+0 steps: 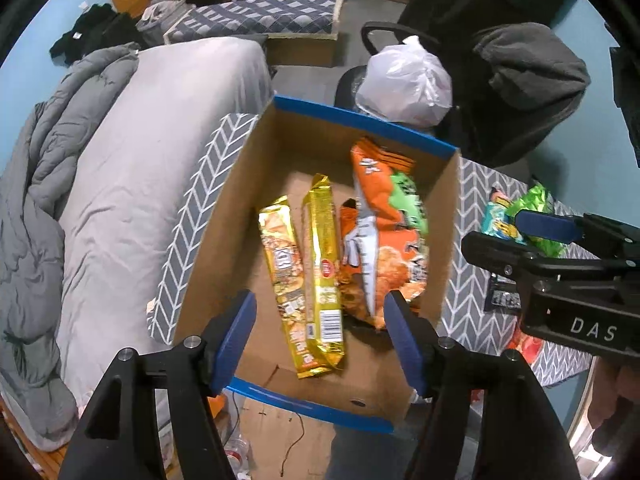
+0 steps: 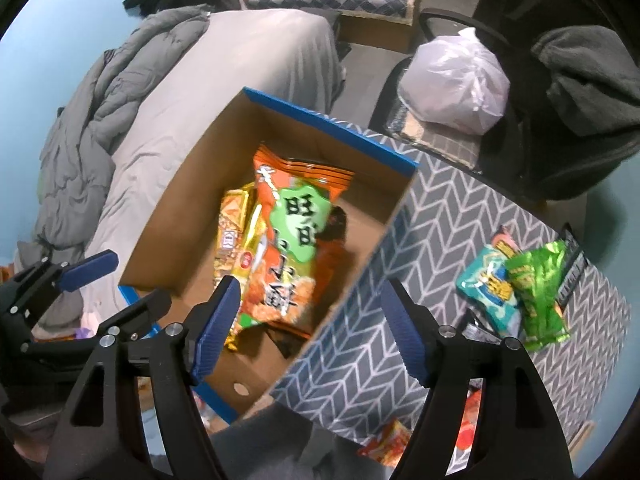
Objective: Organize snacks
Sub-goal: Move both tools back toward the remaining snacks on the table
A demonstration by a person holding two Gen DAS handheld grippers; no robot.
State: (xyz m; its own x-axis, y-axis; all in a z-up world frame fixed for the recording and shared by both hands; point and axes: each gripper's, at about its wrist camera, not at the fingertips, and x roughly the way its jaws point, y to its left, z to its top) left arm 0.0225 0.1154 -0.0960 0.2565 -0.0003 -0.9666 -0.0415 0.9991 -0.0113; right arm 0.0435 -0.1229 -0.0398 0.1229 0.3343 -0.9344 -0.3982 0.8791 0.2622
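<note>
So the cardboard box [image 1: 236,216] with the blue rim sits on the bench [image 2: 440,240], which has a grey chevron-pattern cover, and most of the snacks are already inside it. Two gold packets [image 1: 316,276] lie side by side along the box floor, and the big orange bag [image 2: 292,240] with the green label is right next to them, leaning up toward the far wall of the box. The left tool [image 1: 320,336] hangs above the near end of the box with its blue pads spread wide and nothing pinched between them; the gold packets just show through the gap. The right tool [image 2: 310,324] is the same deal, jaws apart and empty, sitting over the box's right wall where it meets the bench cover. Still out on the bench, well off to the right of the box, there's a teal packet [image 2: 488,292] and a green packet [image 2: 540,292] touching each other, plus a red-orange packet [image 2: 386,442] near the bench's front edge. Behind all this there's a bed [image 1: 152,140] with a grey duvet and a white plastic bag [image 1: 404,80] on a chair
</note>
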